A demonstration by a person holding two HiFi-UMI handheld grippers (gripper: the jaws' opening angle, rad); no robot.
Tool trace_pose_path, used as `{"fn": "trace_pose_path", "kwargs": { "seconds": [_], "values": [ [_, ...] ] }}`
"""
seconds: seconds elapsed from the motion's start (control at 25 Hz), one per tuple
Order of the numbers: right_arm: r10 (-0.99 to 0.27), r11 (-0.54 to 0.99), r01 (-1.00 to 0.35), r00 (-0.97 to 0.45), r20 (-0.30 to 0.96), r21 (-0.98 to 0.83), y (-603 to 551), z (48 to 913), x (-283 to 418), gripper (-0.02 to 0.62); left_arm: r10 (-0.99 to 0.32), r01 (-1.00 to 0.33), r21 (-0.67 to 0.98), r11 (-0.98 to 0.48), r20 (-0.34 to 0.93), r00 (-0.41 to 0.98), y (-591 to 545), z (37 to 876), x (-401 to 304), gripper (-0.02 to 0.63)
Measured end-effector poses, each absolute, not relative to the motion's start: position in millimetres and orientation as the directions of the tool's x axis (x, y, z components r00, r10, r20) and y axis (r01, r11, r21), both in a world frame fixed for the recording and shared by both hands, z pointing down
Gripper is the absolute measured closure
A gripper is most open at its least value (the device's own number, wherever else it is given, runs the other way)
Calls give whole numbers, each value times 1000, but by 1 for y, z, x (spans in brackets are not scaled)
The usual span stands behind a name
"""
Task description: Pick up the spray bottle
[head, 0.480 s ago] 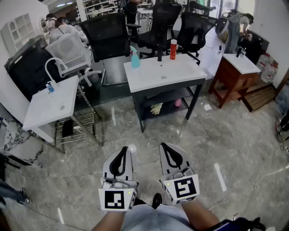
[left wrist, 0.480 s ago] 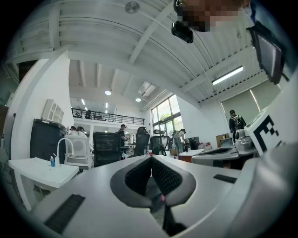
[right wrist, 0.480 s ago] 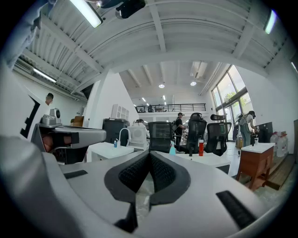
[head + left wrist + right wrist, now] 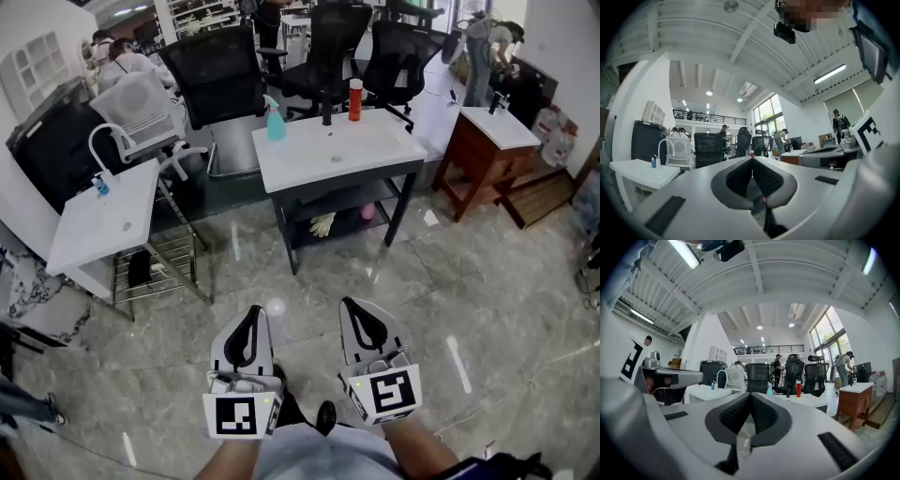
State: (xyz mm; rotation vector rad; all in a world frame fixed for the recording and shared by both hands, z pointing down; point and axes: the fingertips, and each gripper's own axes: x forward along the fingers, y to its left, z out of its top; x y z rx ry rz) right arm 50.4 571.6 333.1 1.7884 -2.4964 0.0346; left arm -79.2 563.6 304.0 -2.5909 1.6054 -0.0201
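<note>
Both grippers shut and empty, bottle well ahead

The left gripper and right gripper point level above the floor, each with jaws pressed together on nothing. The teal spray bottle stands upright at the white table's far left corner, well apart from both

You're in a high, open-plan office hall: black mesh office chairs, white table, marble-tile floor, mezzanine railing behind.
</note>
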Motion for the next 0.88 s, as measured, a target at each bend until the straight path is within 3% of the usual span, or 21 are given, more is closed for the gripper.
{"fn": "trace_pose_path", "kwargs": {
  "seconds": [0.48,0.88],
  "values": [
    [-952,286,-958,-282,120,19,497,352,59,546,-910,-910,-23,-415,0,415,480,331,-98,588],
    [-952,269,-963,-267,149,-6,347,361,45,549,-903,-903,-31,-428,55,426,333,342,-117,588]
  ]
}}
